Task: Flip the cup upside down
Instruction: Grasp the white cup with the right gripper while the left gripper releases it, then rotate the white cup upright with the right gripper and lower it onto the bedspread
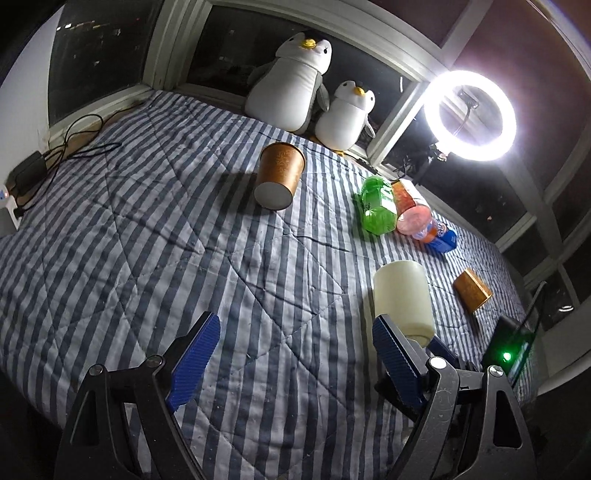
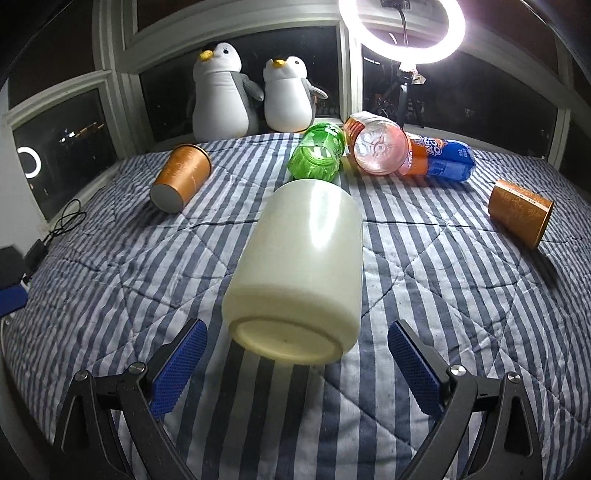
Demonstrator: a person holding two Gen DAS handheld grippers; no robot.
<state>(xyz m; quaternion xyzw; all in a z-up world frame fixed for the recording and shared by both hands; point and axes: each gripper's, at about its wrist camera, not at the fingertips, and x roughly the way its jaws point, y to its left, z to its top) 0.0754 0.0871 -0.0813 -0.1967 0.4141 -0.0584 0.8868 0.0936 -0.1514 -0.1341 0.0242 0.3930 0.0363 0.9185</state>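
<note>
Blue-padded fingers point(image 2: 181, 363) of the right gripper point(image 2: 297, 363) are being held wide apart, with nothing clamped between them. Just ahead of them a cream cup point(image 2: 299, 273) is lying on its side on the striped quilt point(image 2: 424, 295), its flat base turned toward the camera and its mouth pointed away. The cup is being flanked by the two pads without being touched by either.

Beyond the cup, a green bottle point(image 2: 319, 153) is lying just past its far end, with a clear pinkish bottle point(image 2: 380, 149) pressed against the green one's right side and an orange-and-blue bottle point(image 2: 441, 162) beside that. Left of the cream cup and well apart from it, a copper cup point(image 2: 181, 179) is lying tipped over; a second copper cup point(image 2: 521, 212) is lying well off to the right. Two plush penguins point(image 2: 221, 92) are being propped against the window behind the bottles, and a ring light point(image 2: 402, 31) is glaring above them.

In the left wrist view, the left gripper point(image 1: 293, 358) is likewise being held wide open and empty over bare quilt point(image 1: 184, 221). The cream cup point(image 1: 404, 299) is being seen just behind its right-hand pad, with a blue finger point(image 1: 441, 347) of the right gripper showing beside the cup's base.
</note>
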